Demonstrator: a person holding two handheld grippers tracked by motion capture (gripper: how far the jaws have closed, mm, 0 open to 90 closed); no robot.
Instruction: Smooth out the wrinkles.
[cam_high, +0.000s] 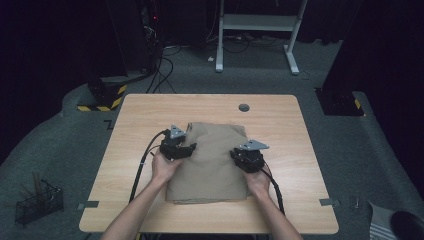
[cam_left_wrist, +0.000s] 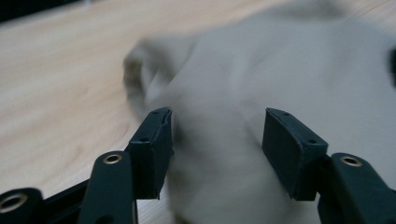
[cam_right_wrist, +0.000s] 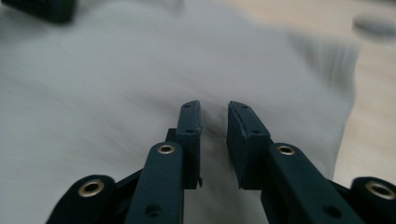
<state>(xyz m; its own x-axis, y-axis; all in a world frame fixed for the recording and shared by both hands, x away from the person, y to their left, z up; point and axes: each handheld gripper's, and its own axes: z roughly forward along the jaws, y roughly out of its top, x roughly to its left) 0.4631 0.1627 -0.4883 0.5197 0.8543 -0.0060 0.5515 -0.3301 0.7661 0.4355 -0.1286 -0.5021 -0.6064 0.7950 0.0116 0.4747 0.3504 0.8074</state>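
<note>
Cloth blurs beyond the left gripper, its far edge smeared.

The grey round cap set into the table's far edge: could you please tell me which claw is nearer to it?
Right. The right claw sits below the cap on the cloth's right side; the left claw is farther left.

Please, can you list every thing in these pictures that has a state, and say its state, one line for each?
Folded tan cloth: lies flat on the table, folded, creased at its far end.
Light wooden table: bears the cloth.
Left black gripper: jaws wide apart, over the cloth's left edge, nothing gripped.
Right black gripper: jaws apart by a narrow gap, over the cloth, nothing pinched.
Black wire basket: stands on the floor, holding sticks.
</note>
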